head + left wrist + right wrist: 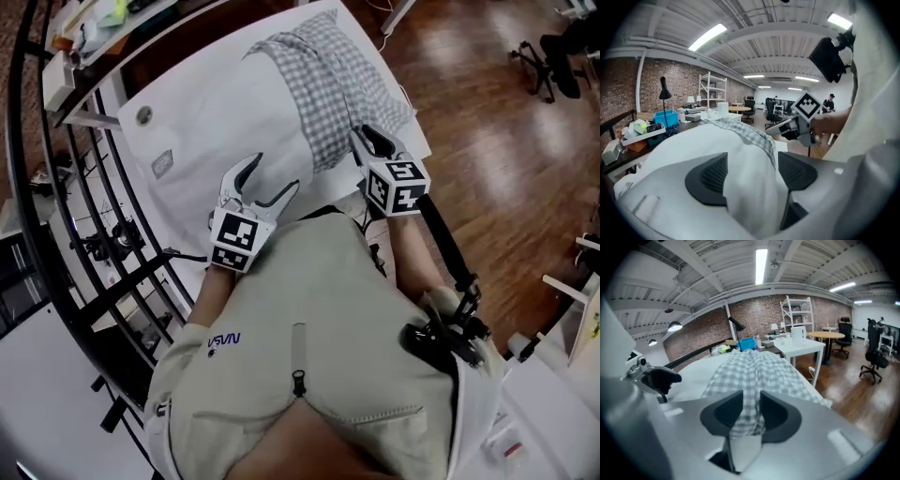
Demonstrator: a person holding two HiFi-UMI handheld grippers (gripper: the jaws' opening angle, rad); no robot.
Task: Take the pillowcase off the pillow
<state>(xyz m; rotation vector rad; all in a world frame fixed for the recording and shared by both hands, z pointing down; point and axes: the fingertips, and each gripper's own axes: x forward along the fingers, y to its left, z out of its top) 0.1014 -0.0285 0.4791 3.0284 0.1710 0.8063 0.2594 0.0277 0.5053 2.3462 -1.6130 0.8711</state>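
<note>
A white pillow [225,122] lies on a white table, with a grey-checked pillowcase [337,84] bunched over its far right part. My left gripper [277,173] stands wide open at the pillow's near edge. In the left gripper view a bulge of the bare white pillow [693,140] rises between the spread jaws of the left gripper [752,173]. My right gripper [373,141] is at the near hem of the pillowcase. In the right gripper view the jaws of the right gripper [751,411] stand narrowly apart, with checked pillowcase [750,371] cloth running between them.
The table's edge [417,141] runs close to the right of the pillowcase, with wooden floor [487,187] beyond it. A black metal rack [94,234] stands to the left. A cluttered shelf [84,28] is at the far left corner.
</note>
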